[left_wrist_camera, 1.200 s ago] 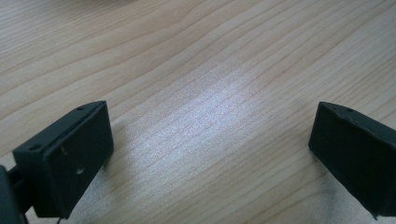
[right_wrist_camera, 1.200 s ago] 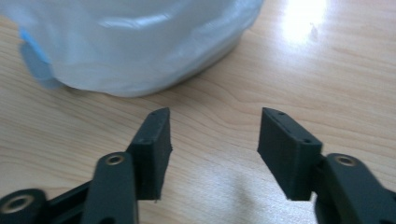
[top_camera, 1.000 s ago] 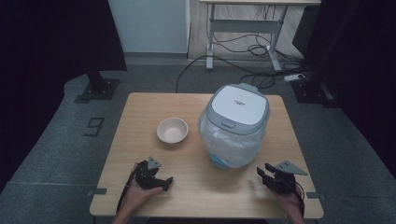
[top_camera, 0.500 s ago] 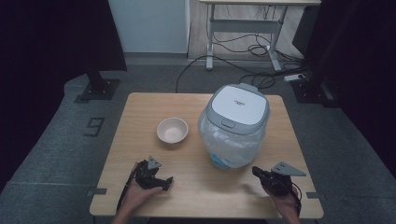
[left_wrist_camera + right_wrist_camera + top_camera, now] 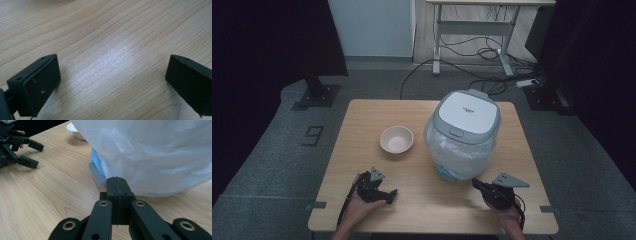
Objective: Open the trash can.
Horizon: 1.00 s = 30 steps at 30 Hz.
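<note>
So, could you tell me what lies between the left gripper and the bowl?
Nothing: in the high view, bare table runs from the left gripper to the bowl.

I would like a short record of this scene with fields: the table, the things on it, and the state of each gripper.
table: light wooden table
bin: white bin with grey lid, wrapped in a clear plastic bag, on the right half of the table
bowl: small empty bowl, left of the bin, apart from it
left gripper: left gripper open over bare wood, nothing between the jaws
right gripper: right gripper shut, empty, its tip close to the bag at the bin's base; contact cannot be told
</note>
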Available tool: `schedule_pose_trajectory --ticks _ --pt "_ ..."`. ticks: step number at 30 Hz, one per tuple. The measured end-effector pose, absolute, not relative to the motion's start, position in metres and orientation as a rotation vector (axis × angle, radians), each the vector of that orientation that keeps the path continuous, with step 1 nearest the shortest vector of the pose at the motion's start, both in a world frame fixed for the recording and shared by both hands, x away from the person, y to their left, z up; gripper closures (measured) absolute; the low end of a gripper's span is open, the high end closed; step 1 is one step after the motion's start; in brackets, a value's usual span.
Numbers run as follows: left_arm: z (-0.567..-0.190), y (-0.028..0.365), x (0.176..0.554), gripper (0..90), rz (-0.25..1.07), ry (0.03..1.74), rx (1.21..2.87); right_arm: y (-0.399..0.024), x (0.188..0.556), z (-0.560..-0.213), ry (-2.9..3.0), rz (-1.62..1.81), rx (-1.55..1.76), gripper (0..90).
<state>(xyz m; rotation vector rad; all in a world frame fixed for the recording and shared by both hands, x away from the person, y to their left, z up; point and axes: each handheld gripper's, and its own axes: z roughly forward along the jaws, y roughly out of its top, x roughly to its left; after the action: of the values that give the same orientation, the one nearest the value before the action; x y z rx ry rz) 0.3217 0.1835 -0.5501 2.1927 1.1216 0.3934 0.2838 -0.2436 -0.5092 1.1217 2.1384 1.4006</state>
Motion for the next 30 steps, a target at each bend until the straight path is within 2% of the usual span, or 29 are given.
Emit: schedule_pose_trajectory --ticks 30 --pt "-0.55 0.183 0.323 0.0 0.392 1.119 2.194 -0.196 0.314 -0.522 2.232 1.432 1.075 89.3"
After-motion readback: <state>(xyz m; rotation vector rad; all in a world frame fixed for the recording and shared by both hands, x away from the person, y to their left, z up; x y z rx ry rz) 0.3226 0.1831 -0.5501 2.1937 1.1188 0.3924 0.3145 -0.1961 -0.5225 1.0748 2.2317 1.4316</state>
